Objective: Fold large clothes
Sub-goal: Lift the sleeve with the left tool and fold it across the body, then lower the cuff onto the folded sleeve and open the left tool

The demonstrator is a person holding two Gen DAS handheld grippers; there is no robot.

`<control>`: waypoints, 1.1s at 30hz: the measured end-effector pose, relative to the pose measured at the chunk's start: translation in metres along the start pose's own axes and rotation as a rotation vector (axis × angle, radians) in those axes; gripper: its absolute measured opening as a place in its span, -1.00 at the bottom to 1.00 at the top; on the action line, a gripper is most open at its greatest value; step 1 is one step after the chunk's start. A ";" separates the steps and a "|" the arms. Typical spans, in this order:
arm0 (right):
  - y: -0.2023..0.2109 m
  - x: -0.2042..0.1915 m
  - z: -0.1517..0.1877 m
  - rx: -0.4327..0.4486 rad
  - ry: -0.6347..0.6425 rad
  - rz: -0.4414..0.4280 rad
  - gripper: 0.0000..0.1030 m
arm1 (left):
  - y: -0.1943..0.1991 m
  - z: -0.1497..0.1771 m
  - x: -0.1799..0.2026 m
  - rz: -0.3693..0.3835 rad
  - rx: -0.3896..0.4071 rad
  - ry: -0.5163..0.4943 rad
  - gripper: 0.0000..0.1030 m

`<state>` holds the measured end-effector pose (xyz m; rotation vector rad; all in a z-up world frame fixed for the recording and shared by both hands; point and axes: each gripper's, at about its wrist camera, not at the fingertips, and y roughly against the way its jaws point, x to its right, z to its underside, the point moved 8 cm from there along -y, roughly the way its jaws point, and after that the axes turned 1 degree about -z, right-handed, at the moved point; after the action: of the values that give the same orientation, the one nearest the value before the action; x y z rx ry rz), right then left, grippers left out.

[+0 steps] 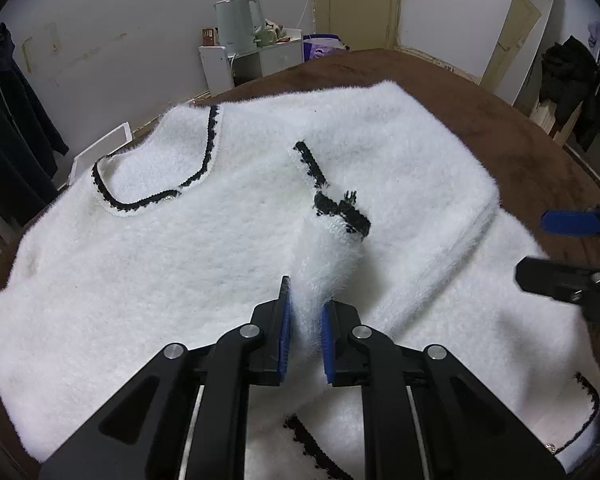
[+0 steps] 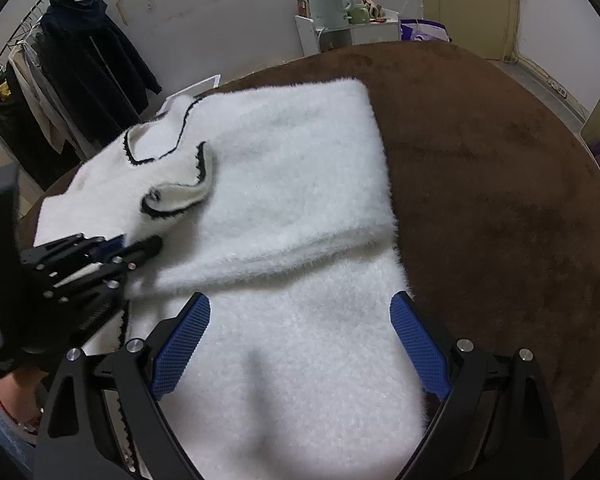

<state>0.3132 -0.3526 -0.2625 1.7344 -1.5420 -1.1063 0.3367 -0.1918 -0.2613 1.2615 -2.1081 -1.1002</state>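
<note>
A fluffy white sweater [image 1: 180, 248] with black trim lies spread on a brown bed cover [image 1: 440, 80], collar at the far left. One side is folded over the body [image 2: 300, 168]. My left gripper [image 1: 306, 312] is shut on a sleeve [image 1: 332, 256] just behind its black-edged cuff [image 1: 340, 212], lifting it above the body. In the right wrist view that gripper [image 2: 140, 246] comes in from the left, the cuff [image 2: 180, 196] curling beyond it. My right gripper [image 2: 300, 300] hovers open over the sweater's lower part, nothing between its blue pads [image 2: 184, 344]. It also shows at the right edge [image 1: 532, 248].
The brown cover [image 2: 480, 200] stretches bare to the right. Behind the bed stand a white shelf [image 1: 220, 64] with a pale kettle [image 1: 238, 24], a door, and a leaning mirror [image 1: 516, 36]. Dark clothes hang on a rack [image 2: 80, 60]. A person's wrist [image 2: 8, 396] shows low left.
</note>
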 end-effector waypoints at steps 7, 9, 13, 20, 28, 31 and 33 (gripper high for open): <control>-0.003 0.007 0.009 -0.015 -0.002 0.009 0.76 | 0.014 -0.014 0.006 0.030 0.043 -0.003 -0.73; -0.003 0.009 0.009 -0.013 0.000 0.015 0.76 | 0.023 -0.019 0.013 0.052 0.066 -0.013 -0.73; 0.001 0.015 0.007 -0.006 -0.017 0.023 0.76 | 0.035 -0.029 0.033 0.096 0.099 -0.046 -0.73; 0.001 0.025 0.012 -0.014 -0.028 0.045 0.76 | -0.004 -0.011 0.046 0.087 -0.007 -0.075 -0.67; -0.004 0.026 0.017 -0.036 -0.010 0.067 0.76 | -0.012 -0.006 0.042 0.106 -0.014 -0.053 -0.63; -0.002 0.029 0.018 -0.038 -0.006 0.078 0.76 | -0.012 -0.007 0.042 0.120 -0.016 -0.037 -0.63; 0.001 0.032 0.018 -0.039 -0.005 0.083 0.76 | -0.008 -0.007 0.042 0.153 -0.019 -0.017 -0.50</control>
<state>0.2971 -0.3825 -0.2774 1.6280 -1.5702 -1.0925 0.3259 -0.2332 -0.2651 1.0656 -2.1611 -1.0652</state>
